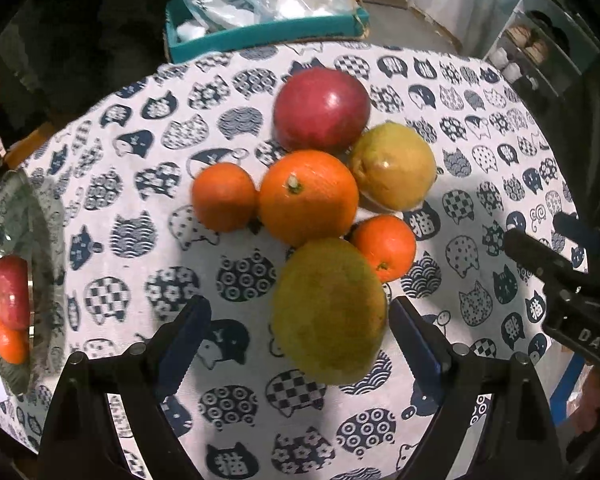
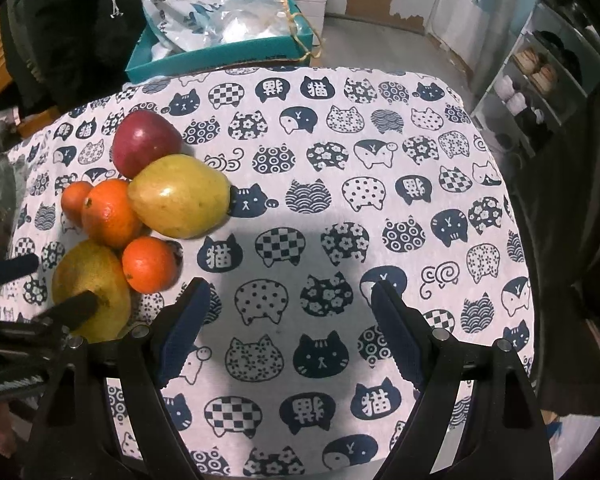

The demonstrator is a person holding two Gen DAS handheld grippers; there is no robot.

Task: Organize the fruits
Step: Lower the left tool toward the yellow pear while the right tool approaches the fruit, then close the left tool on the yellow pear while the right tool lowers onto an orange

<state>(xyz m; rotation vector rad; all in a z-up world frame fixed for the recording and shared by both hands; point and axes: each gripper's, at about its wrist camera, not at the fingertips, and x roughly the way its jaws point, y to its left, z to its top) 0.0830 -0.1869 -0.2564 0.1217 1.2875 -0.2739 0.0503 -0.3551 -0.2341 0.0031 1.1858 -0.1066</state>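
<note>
Now, at my far left a glass bowl [image 1: 24, 280] sits on the edge of the table, and it looks to hold a red fruit and an orange one already, though the glass blurs them. So I judge the sorting is under way, with the pile still to move.

Next to the right is the pile itself on the cat-print cloth [image 1: 140, 240]: a small orange [image 1: 224, 197], touching a big orange [image 1: 309, 197], with a red apple [image 1: 322, 110] behind and a yellow pear [image 1: 392, 166] beside it. In front lies a green pear [image 1: 329, 312] and, at its right shoulder, another small orange [image 1: 385, 247].

My left gripper [image 1: 300, 344] points steeply down with its jaws wide, and the green pear lies between the blue pads; the right pad is just beside the skin, the left pad well clear. Nothing is gripped yet. I take this as the reach for that pear. The next move calls for centring the jaws on its widest part, then closing gently, since the fruit is round and could roll against its neighbours.

Farther right, my right gripper [image 2: 288, 332] hangs wide and empty over bare cloth, well apart from the pile.
</note>
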